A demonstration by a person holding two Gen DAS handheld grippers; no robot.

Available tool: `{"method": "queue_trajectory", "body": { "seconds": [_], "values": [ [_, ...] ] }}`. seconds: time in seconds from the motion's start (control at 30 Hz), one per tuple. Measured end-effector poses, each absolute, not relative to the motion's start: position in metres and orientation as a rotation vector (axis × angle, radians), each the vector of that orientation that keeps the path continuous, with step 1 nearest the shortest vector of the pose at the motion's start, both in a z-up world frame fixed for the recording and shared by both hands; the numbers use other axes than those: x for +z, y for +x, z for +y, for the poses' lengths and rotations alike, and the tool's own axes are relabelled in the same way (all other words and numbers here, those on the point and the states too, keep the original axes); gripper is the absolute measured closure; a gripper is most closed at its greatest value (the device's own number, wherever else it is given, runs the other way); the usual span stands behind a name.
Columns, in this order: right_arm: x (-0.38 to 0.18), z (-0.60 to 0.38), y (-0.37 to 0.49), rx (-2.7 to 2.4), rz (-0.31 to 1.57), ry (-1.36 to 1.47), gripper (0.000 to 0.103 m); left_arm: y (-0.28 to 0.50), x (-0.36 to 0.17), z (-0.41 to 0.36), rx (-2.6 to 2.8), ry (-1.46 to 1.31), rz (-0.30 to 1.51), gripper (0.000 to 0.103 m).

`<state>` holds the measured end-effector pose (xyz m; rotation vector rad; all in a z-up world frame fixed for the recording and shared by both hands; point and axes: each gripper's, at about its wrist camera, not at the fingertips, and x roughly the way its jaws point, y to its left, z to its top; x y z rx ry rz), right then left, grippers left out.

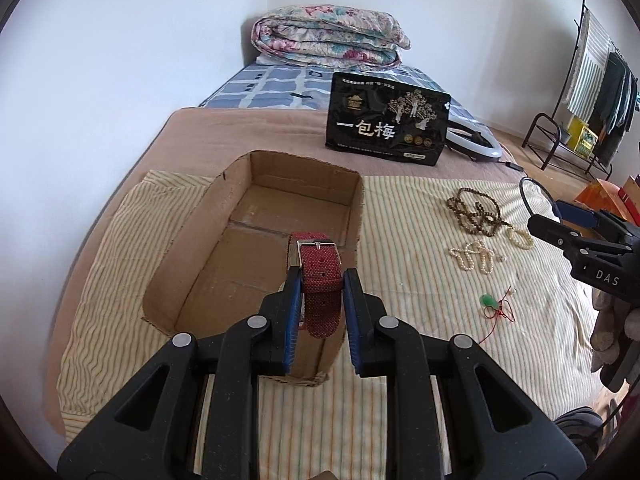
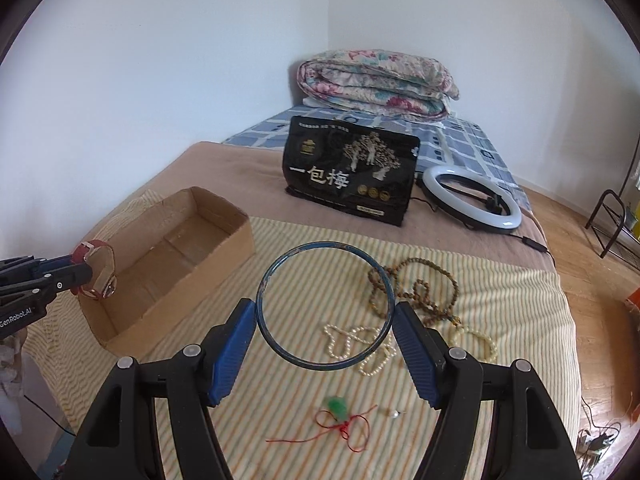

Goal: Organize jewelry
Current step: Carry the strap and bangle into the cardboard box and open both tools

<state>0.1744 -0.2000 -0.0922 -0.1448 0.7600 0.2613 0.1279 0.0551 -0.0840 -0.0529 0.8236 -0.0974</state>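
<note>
My left gripper (image 1: 320,286) is shut on a red-strapped watch (image 1: 320,270) and holds it over the near end of an open cardboard box (image 1: 240,178). In the right wrist view the watch (image 2: 98,270) hangs above the box's (image 2: 224,236) near left corner. My right gripper (image 2: 325,322) is shut on a dark blue bangle (image 2: 324,306), held above the striped cloth (image 2: 280,400). On the cloth lie a brown bead necklace (image 2: 420,286), pearl strands (image 2: 360,346), a cream bead bracelet (image 2: 486,346) and a green pendant on red cord (image 2: 340,412).
A black snack bag (image 2: 348,170) stands behind the cloth, with a white ring light (image 2: 472,196) to its right. A folded floral quilt (image 2: 376,80) lies at the bed's far end. A clothes rack (image 1: 592,92) stands on the floor at right.
</note>
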Motion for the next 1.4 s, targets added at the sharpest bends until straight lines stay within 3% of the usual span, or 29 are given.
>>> {"method": "queue_trajectory", "body": {
  "seconds": [1.1,1.23,1.3,1.4],
  "values": [
    [-0.139,-0.030,0.240,0.522,0.828,-0.227,0.031,0.141,-0.115,0.134,-0.028,-0.121,0.888,0.084],
    [-0.139,-0.025,0.237,0.519,0.815,-0.252,0.016,0.141,-0.114,0.135,-0.023,-0.126,0.881,0.083],
    [-0.138,-0.026,0.236,0.521,0.811,-0.250,0.016,0.141,-0.113,0.136,-0.018,-0.134,0.870,0.064],
    [-0.135,-0.029,0.235,0.515,0.803,-0.248,0.016,0.140,-0.109,0.136,-0.011,-0.136,0.855,0.062]
  ]
}}
